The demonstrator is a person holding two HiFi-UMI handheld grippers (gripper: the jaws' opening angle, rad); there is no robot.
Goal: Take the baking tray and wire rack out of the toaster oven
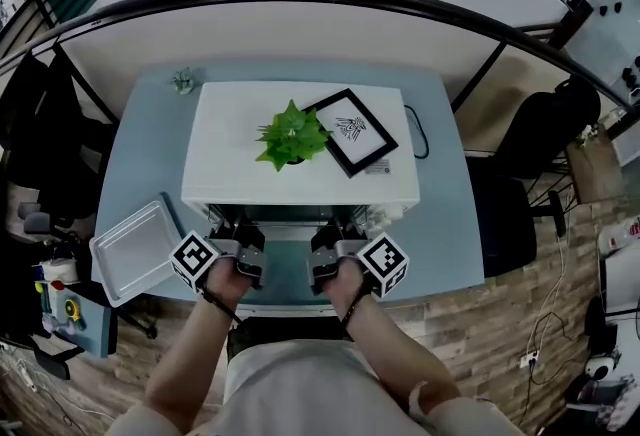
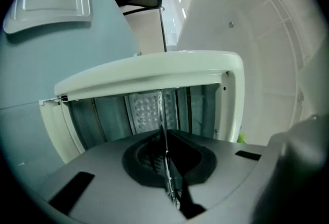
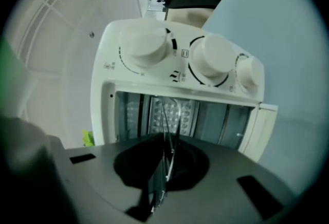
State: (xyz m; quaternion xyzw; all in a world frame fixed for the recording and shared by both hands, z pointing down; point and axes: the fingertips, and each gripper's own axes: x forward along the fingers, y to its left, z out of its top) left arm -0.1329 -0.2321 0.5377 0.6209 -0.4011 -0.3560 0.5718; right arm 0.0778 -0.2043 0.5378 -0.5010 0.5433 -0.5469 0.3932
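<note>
The job reads as about half done. The baking tray (image 1: 135, 249) is already out, lying flat at the lower left of the head view on the blue table (image 1: 140, 154), just beside the toaster oven (image 1: 225, 154) and clear of its front. The oven sits in the middle of the frame, with a green plant (image 1: 292, 136) and a black picture frame (image 1: 350, 132) on its top.

What is left is the wire rack (image 2: 163, 115). Both hands are at the oven's open mouth, side by side in the lower centre of the head view. The left claw (image 1: 243, 249) has its jaws pressed together on a thin bright wire of the rack, which runs between them in the left gripper view. The right claw (image 1: 325, 249) is closed the same way on a wire of the rack in the right gripper view, below the white control knobs (image 3: 146, 45).

The rack seems to be still inside the cavity or just at its mouth. As I judge it, it has yet to be drawn out and set on the table.
</note>
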